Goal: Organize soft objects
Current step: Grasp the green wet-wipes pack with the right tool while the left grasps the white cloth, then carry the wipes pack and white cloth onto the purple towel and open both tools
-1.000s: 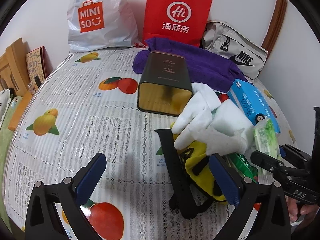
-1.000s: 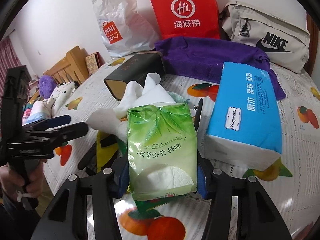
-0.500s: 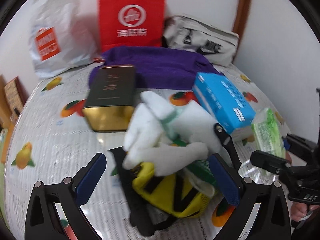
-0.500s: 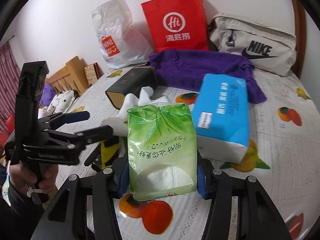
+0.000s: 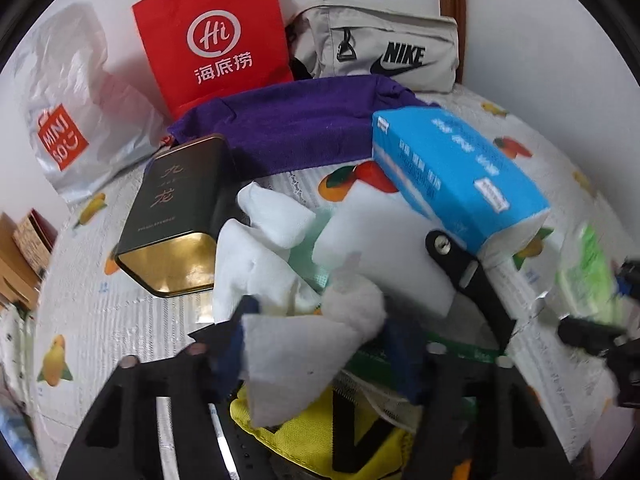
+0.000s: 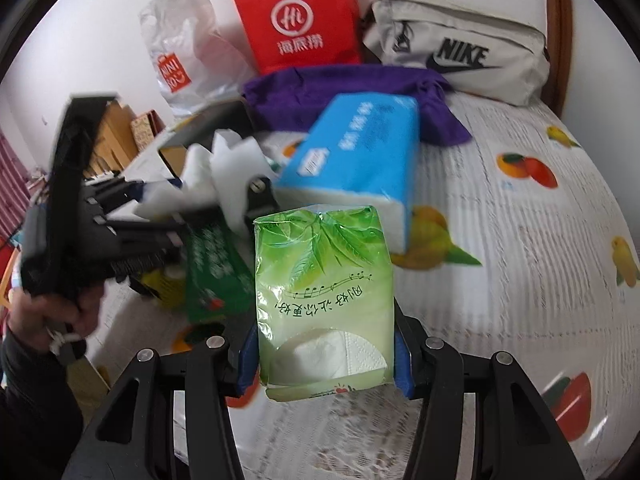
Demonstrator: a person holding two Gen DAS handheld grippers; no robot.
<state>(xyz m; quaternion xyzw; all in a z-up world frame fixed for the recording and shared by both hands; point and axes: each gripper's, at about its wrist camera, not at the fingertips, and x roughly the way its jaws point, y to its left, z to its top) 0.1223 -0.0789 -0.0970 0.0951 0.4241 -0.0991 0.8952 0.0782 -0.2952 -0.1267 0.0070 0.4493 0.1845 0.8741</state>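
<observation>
A heap of white tissue (image 5: 296,360) and white foam pieces (image 5: 392,248) lies over a yellow bag (image 5: 312,440). My left gripper (image 5: 316,344) is closing its jaws, and both blue pads touch a crumpled tissue that fills the gap. The right wrist view shows this gripper (image 6: 160,208) at the left, in a person's hand. My right gripper (image 6: 324,356) is shut on a green tissue pack (image 6: 324,280), held upright above the fruit-print cover. That pack (image 5: 588,276) shows blurred at the right of the left wrist view. A blue tissue pack (image 5: 452,168) lies behind the heap.
A purple towel (image 5: 300,128) stretches across the back. Behind it stand a red paper bag (image 5: 212,36), a white Miniso bag (image 5: 68,120) and a grey Nike bag (image 5: 380,52). A dark tin (image 5: 180,208) lies left of the heap. A green packet (image 6: 216,268) lies beside the yellow bag.
My left gripper swung right over the heap, rolled, and its wide jaws narrowed onto the white tissue. The right gripper carried the green pack to the right, away from the heap.
</observation>
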